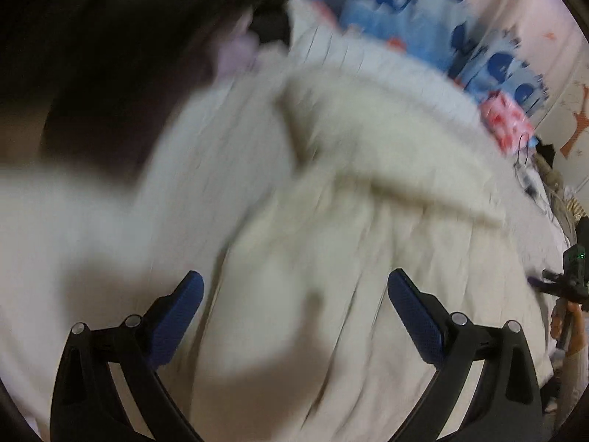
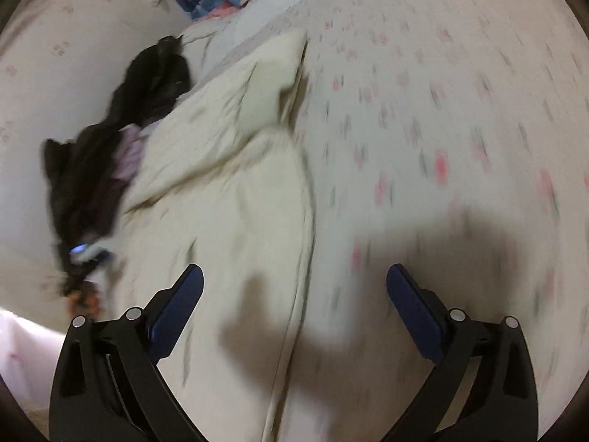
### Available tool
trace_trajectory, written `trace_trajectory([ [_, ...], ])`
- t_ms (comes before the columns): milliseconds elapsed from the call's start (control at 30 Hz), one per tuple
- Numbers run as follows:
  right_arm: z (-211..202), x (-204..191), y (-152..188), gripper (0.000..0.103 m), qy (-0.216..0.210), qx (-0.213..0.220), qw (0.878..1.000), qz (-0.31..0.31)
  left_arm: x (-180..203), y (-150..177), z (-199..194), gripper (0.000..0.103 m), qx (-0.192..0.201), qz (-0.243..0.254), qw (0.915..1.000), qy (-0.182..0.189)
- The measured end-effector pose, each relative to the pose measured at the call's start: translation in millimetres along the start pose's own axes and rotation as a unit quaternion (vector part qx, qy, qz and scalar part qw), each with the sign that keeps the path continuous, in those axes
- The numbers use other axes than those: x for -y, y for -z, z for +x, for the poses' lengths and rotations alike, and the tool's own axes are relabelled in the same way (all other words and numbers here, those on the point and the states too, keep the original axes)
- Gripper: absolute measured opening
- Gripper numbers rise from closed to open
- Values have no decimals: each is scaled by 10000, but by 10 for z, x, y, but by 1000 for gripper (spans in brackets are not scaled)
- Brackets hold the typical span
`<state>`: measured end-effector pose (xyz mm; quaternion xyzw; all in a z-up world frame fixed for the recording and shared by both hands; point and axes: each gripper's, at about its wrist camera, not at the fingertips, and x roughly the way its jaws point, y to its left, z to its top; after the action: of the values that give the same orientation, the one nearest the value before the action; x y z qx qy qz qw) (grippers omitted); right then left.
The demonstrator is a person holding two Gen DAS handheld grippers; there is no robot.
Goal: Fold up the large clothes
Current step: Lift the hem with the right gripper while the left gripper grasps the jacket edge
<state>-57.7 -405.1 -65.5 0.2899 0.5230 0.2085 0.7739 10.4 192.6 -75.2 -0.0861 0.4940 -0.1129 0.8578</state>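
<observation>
My left gripper (image 1: 294,287) and right gripper (image 2: 294,280) both gape wide, holding nothing. The cream garment (image 2: 235,191) spreads from eleven o'clock of my right fingers.

The large garment (image 2: 228,191) is seen in plain cream-white. Beside it, the bed sheet (image 2: 441,129) is pale with small pink and grey-green marks. Left of the garment, a black cloth (image 2: 95,169) with a lilac piece is seen. Beyond it, a blue fabric (image 1: 405,7) with dark blue and red-orange shapes is shown.

Floral bedsheet (image 2: 423,118), blue patterned quilt (image 1: 405,3) beside pale wall (image 1: 545,7)
</observation>
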Motion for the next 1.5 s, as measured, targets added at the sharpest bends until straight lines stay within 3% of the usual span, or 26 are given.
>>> trace_trajectory([
  [133,11,-180,435,96,-532,-763,9954,-239,-282,574,-98,96,-514,-567,9963,379],
  [300,139,-537,797,97,-1226,-1608,9775,-593,-314,937,-127,96,-947,-676,9905,739],
  [400,233,-656,899,97,-1095,-1714,9760,-774,-234,1020,-119,96,-1256,-486,9881,738],
  [433,220,-684,934,96,-1117,-1596,9776,-793,-209,1045,-122,93,-1336,-409,9878,682],
  [467,214,-721,924,81,-1128,-1515,9783,-857,-197,1057,-141,89,-1302,-387,9892,544],
  [500,174,-756,933,50,-1064,-1331,9811,-915,-212,1063,-156,74,-1312,-437,9894,453],
  [533,128,-768,931,32,-1029,-1115,9848,-847,-229,1071,-180,54,-1320,-561,9885,484],
  [567,102,-802,941,21,-1080,-956,9865,-778,-252,1079,-209,44,-1318,-676,9873,583],
  [633,55,-943,866,19,-1121,-635,9881,-846,-230,1049,-313,16,-1241,-772,9873,624],
  [700,-125,-1134,840,17,-1479,-130,9851,-863,-184,1008,-447,14,-1089,-809,9881,721],
  [833,-628,-1472,639,16,-2032,715,9728,-854,30,870,-993,13,-498,-841,9857,1373],
  [933,-915,-1653,700,16,-2068,795,9691,-1088,212,877,-1412,13,-270,-592,9832,1707],
  [1033,-1216,-1639,1012,16,-1710,543,9723,-1496,378,1072,-1628,13,-535,-117,9836,1721],
  [1133,-1176,-1346,1352,28,-1026,-102,9830,-1518,385,1410,-1554,23,-1242,316,9786,1610],
  [1167,-1098,-1165,1481,39,-654,-521,9849,-1515,332,1498,-1529,25,-1351,422,9804,1372],
  [1233,-1095,-751,1560,42,41,-641,9921,-1074,146,1511,-1536,35,-1360,311,9840,1106],
  [1267,-1145,-634,1517,46,1,-508,9952,-835,85,1455,-1540,39,-1269,224,9864,1022],
  [1333,-1267,-494,1268,62,-297,81,9982,-509,-32,1185,-1546,56,-922,-57,9911,961],
  [1400,-1245,-539,825,89,-546,769,9947,-418,9,866,-1480,72,-557,-139,9938,948],
  [1433,-1182,-559,648,93,-631,904,9931,-405,69,680,-1391,78,-365,-79,9950,921],
  [1500,-838,-603,79,94,-803,1013,9911,-322,230,329,-1096,80,-194,10,9953,947],
])
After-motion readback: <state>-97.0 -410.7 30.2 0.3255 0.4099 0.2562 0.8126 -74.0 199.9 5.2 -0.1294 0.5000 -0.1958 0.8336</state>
